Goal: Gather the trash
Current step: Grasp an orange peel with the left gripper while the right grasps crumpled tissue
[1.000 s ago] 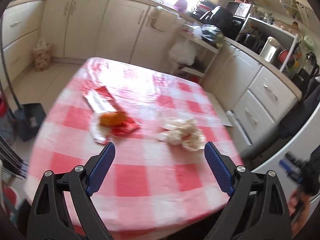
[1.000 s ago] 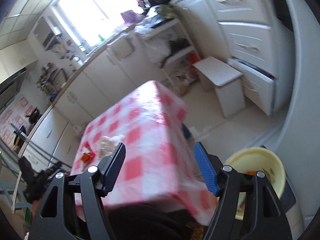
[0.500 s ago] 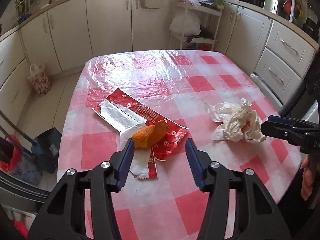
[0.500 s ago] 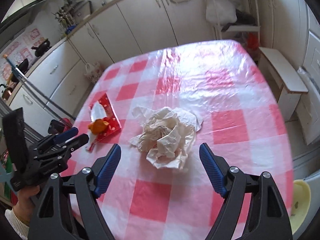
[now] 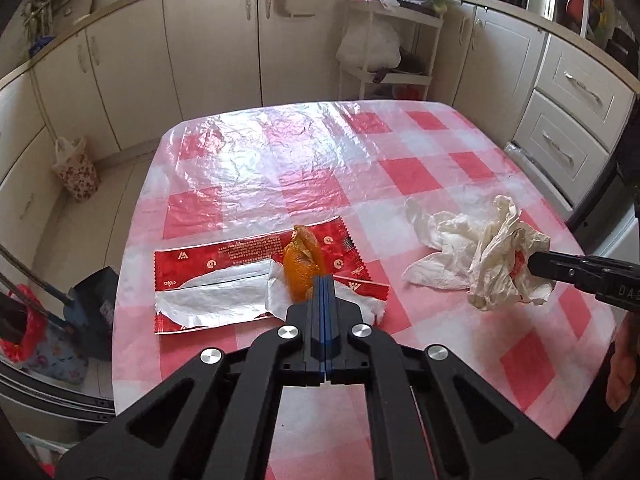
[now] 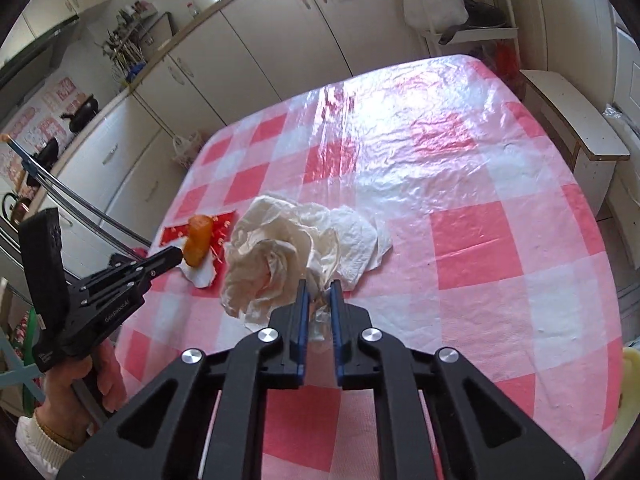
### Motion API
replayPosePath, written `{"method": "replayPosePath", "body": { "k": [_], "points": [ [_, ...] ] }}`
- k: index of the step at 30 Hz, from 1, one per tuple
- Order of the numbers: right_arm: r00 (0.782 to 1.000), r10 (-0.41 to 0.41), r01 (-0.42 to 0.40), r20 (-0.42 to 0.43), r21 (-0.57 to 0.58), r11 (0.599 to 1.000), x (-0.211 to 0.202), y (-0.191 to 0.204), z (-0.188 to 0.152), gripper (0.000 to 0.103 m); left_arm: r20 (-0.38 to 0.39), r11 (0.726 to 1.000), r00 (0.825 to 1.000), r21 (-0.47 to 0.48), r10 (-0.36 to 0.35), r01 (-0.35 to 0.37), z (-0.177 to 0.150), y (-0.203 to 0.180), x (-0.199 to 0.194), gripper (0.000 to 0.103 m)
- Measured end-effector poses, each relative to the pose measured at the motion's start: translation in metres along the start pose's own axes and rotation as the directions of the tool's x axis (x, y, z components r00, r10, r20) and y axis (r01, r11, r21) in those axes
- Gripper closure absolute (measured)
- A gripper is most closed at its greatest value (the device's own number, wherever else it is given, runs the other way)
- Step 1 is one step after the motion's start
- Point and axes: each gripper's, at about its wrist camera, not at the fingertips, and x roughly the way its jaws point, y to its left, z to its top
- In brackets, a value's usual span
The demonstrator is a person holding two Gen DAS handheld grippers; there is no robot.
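Observation:
On the red-and-white checked table (image 5: 320, 168) lies an opened red wrapper (image 5: 224, 256), its silver-white inside turned up. An orange peel (image 5: 300, 264) stands upright on the wrapper, and my left gripper (image 5: 323, 278) is shut on its near edge. The right wrist view shows that gripper (image 6: 178, 255) from the side, its tip at the peel (image 6: 197, 236) above the wrapper (image 6: 176, 234). A crumpled white paper napkin (image 6: 280, 248) lies at the table's right. My right gripper (image 6: 319, 286) is closing, its pads pressing the napkin's near folds. The left wrist view has it (image 5: 534, 262) buried in the napkin (image 5: 492, 256).
Cream cabinets run around the table. A white rack with bags (image 5: 384, 40) stands behind it, a floral bag (image 5: 76, 168) and a dustpan (image 5: 92, 300) sit on the floor at left. A low bench (image 6: 572, 120) and a yellow bowl (image 6: 632, 372) are at right.
Both grippers came down to the table and went from wide open to closed, the left on the orange peel, the right on the napkin.

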Motion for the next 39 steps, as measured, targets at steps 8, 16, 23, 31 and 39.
{"method": "replayPosePath", "body": {
  "k": [8,16,23,31,39],
  "points": [
    [0.991,0.093,-0.097,0.091,0.032,0.995,-0.029,-0.005,0.003,0.092,0.049,0.999,0.998,-0.031,-0.033,0.034,0.0,0.003,-0.033,0.103],
    [0.99,0.118,-0.121,0.079,0.029,0.992,-0.022,0.0,0.0,0.092,-0.047,0.995,0.995,-0.047,0.086,-0.088,0.015,0.0,0.019,0.053],
    [0.99,0.125,-0.127,0.063,0.026,0.992,-0.019,-0.001,-0.001,0.092,-0.073,0.992,0.996,-0.108,0.054,-0.062,0.022,0.005,0.041,0.089],
    [0.971,0.181,-0.182,0.159,-0.007,0.983,-0.045,0.005,0.003,0.092,0.063,0.987,0.998,-0.159,-0.014,0.024,0.025,0.008,-0.022,0.09],
    [0.941,0.17,-0.166,0.293,-0.039,0.985,-0.115,-0.005,-0.009,0.092,0.133,0.976,0.973,-0.086,-0.189,0.202,0.039,-0.059,-0.076,0.09]
  ]
}}
